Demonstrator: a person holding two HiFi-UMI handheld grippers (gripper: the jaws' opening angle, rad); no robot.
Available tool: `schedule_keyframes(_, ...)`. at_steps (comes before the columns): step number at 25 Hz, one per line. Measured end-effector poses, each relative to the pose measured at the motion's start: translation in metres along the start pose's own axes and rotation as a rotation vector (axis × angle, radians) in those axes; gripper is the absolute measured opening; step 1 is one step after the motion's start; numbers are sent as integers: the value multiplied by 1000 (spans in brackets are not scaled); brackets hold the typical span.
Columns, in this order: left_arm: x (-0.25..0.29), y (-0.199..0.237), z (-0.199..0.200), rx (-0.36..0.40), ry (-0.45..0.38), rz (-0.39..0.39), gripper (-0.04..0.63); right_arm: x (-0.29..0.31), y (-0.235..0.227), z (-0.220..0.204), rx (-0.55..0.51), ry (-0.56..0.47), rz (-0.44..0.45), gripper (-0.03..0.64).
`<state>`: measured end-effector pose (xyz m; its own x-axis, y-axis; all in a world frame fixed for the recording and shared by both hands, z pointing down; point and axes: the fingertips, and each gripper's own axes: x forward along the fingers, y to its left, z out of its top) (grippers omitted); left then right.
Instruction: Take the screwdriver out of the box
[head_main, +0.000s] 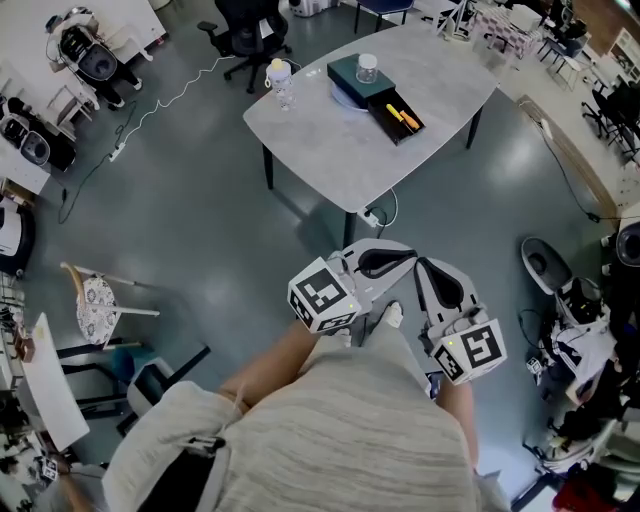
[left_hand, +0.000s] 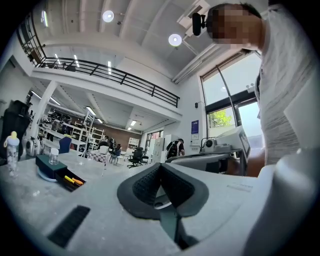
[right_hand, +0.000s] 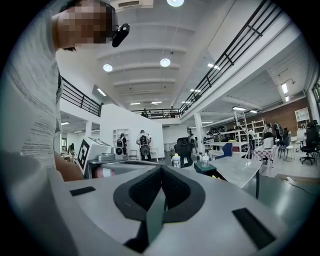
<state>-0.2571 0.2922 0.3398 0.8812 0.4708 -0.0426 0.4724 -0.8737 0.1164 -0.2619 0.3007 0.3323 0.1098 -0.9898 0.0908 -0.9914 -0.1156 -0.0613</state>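
A dark green box (head_main: 352, 72) stands on the far side of a grey table (head_main: 320, 140), its black drawer pulled open toward me. An orange and yellow screwdriver (head_main: 403, 115) lies in that drawer. In the left gripper view the box (left_hand: 49, 161) and screwdriver (left_hand: 74, 181) sit far off at the left. Both grippers are held close to my body, well short of the table. The left gripper (head_main: 398, 259) (left_hand: 161, 169) is shut and empty. The right gripper (head_main: 428, 272) (right_hand: 160, 172) is also shut and holds nothing. Both point level toward the table.
A small clear jar (head_main: 368, 67) stands on the box, and a bottle (head_main: 281, 82) is at the table's left corner. A power strip (head_main: 374, 216) lies on the floor by the near table leg. A black office chair (head_main: 250, 30) stands behind the table, and a folding stool (head_main: 100, 300) at my left.
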Motion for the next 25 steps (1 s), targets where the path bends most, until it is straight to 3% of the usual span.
schedule_keyframes(9,41,30,-15,-12,37,65,14,12,-50,-13,-2,21,60,9)
schedule_keyframes(19,138,82,-2,31,57,113,15,24,-157,6,-79,34,127,9)
schedule_keyframes(25,179,95,3,48,66,136,14,22,-201,13,-73,28,168,11)
